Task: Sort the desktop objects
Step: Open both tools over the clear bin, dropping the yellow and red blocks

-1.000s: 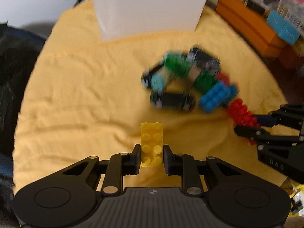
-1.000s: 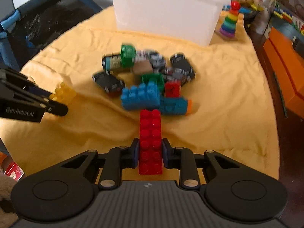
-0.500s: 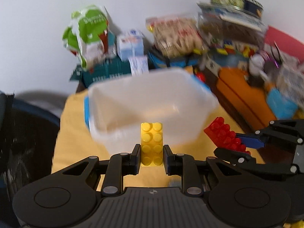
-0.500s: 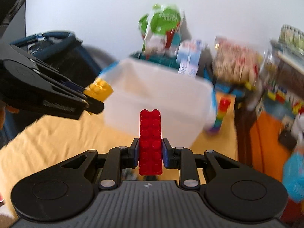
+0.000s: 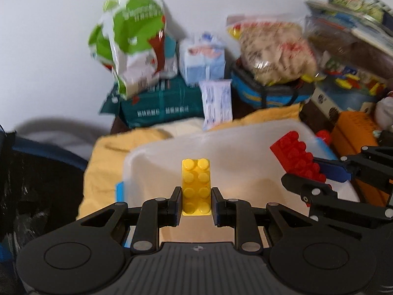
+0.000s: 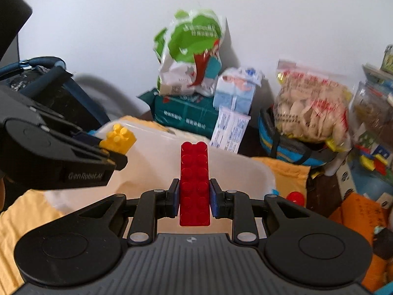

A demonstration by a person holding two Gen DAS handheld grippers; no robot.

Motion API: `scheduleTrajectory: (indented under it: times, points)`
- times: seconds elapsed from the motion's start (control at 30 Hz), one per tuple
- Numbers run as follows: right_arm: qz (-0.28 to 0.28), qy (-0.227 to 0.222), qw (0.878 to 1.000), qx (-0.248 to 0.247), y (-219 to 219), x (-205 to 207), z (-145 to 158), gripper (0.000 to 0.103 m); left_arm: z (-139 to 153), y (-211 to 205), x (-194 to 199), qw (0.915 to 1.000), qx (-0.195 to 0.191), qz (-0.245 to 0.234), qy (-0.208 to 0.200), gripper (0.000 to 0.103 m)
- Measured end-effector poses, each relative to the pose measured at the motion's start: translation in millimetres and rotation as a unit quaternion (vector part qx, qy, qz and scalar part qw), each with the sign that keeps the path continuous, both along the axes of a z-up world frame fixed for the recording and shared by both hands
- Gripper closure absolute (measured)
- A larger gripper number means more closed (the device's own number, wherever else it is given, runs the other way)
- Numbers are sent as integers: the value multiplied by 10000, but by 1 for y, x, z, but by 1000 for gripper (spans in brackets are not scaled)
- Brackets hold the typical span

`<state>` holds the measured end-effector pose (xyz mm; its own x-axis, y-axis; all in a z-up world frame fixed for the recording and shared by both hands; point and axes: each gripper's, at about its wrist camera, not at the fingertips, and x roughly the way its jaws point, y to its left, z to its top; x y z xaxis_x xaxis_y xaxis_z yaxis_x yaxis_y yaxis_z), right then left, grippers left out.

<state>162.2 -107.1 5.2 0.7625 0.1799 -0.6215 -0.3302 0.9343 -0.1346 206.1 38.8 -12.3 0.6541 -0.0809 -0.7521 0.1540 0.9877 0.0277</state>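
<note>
Left wrist view: the left tongs [image 5: 196,202] are clamped on the yellow brick [image 5: 196,186], held over the open white bin [image 5: 157,157], evidently for release into it. Right wrist view: the right tongs [image 6: 194,198] are clamped on the red brick [image 6: 194,184], poised above the same bin on the yellow cloth [image 6: 287,172], beside the left tongs, probably for a paired drop.

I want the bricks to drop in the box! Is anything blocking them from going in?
Nothing visible. The yellow brick and the red brick both hang over the open white bin, with no lid on it and nothing seen between them and its inside.
</note>
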Motion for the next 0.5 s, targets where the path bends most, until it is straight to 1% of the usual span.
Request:
scheduleTrajectory:
  times: [0.03,0.07,0.13,0.17,0.2,0.3,0.43,0.5]
  points:
    - [-3,86,10000,25,0,6,-6,76,-7,-1,4,9999,37,34,93,69]
    - [-4,182,9998,60,-1,12,-12,75,-14,-1,9,9998,102,71,175,58]
    - [5,313,9994,114,-1,20,-22,72,-24,0,13,9994,200,126,247,52]
    - [15,349,9993,126,-1,23,-26,70,-27,1,14,9993,209,133,270,52]
    - [23,378,9992,140,-1,25,-29,69,-30,3,14,9993,193,133,279,52]
    - [30,417,9989,213,0,27,-31,66,-27,7,12,9995,135,162,236,52]
    - [21,260,9993,270,-1,19,-20,56,-9,12,-4,9998,38,196,45,52]
    - [32,124,9994,321,-2,7,-9,54,3,15,-21,9998,-1,185,-97,52]
